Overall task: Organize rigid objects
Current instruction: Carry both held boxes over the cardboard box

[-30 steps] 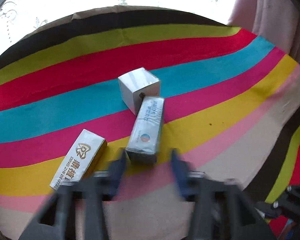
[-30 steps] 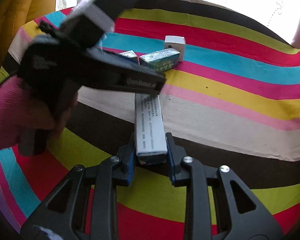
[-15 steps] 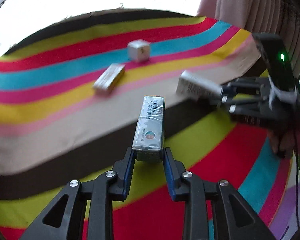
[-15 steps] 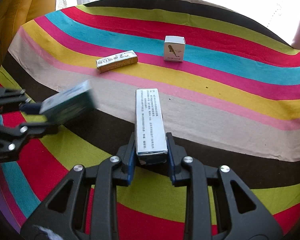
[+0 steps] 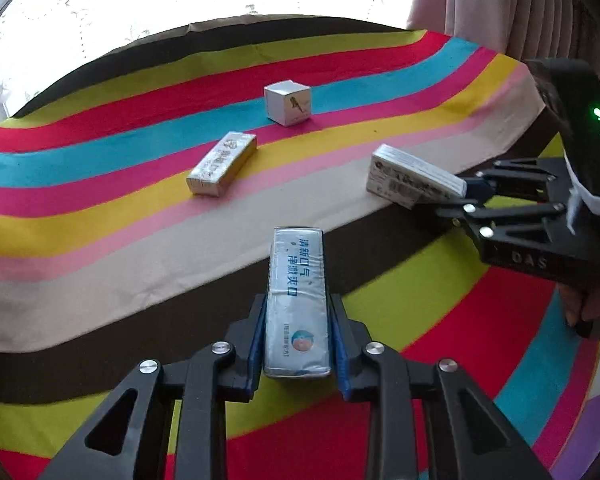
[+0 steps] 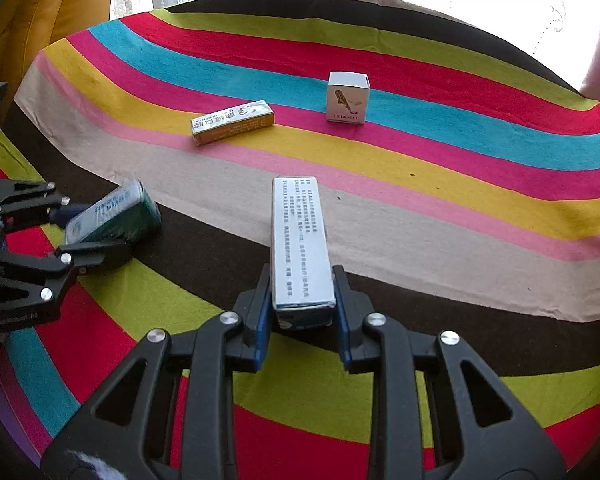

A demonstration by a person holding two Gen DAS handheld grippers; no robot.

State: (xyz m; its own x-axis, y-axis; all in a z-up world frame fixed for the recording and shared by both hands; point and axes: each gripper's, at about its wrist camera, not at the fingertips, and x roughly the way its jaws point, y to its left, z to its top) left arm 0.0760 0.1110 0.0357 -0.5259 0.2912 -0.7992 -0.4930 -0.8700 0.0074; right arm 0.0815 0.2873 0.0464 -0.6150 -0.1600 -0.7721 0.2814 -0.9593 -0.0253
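left gripper [image 5: 296, 340] clamped on silver-blue box [image 5: 297, 292], right gripper [image 6: 302, 320] clamped on white printed box [image 6: 300, 240]

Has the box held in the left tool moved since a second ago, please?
Yes. The held box left its spot against the white cube and now hangs nearer the camera, over the dark stripe.

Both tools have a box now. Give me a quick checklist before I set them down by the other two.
1. Left tool shut on blue box: ok.
2. Right tool shut on white box: ok.
3. Both held boxes clear of the cloth: cannot tell.
4. Gold box and cube box lie apart, with bare cloth nearer the tools: ok.
5. The two tools are apart, not touching: ok.
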